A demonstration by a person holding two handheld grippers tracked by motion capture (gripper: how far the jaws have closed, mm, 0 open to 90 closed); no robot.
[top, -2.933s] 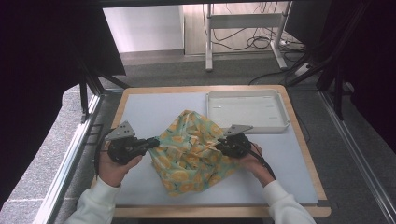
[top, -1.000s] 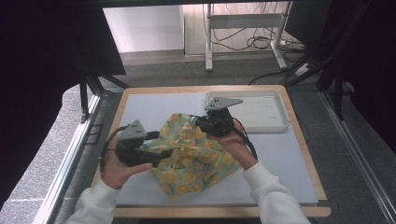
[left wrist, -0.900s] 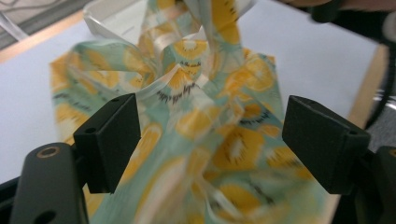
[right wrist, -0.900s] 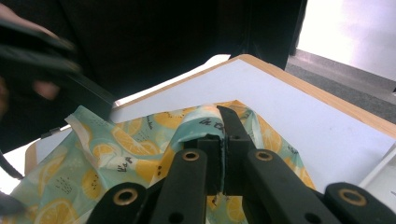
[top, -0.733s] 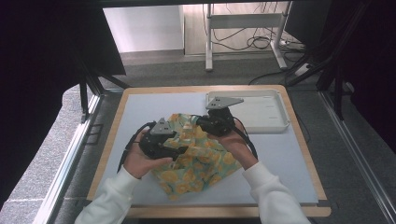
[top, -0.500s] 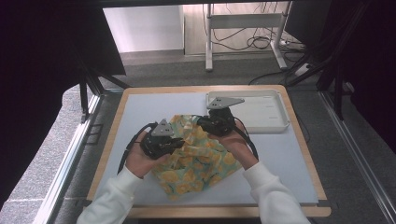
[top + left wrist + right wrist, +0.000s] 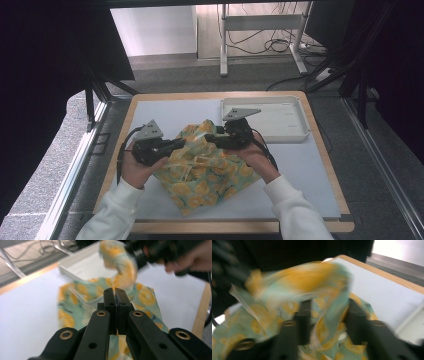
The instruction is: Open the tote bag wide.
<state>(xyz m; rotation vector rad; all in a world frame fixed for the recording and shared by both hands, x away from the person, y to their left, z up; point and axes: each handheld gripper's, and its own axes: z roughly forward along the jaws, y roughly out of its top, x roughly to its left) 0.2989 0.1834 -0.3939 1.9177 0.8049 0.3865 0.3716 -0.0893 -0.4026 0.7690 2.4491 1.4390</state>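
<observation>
The left gripper (image 7: 115, 293) had its jaws pressed together, pinching a fold of the orange-patterned cloth (image 7: 207, 170). The right gripper (image 7: 325, 312) had just been opening, jaws spread with cloth loose between them. The cloth lay crumpled mid-table (image 7: 300, 165), near-left of a white tray (image 7: 280, 117).
</observation>
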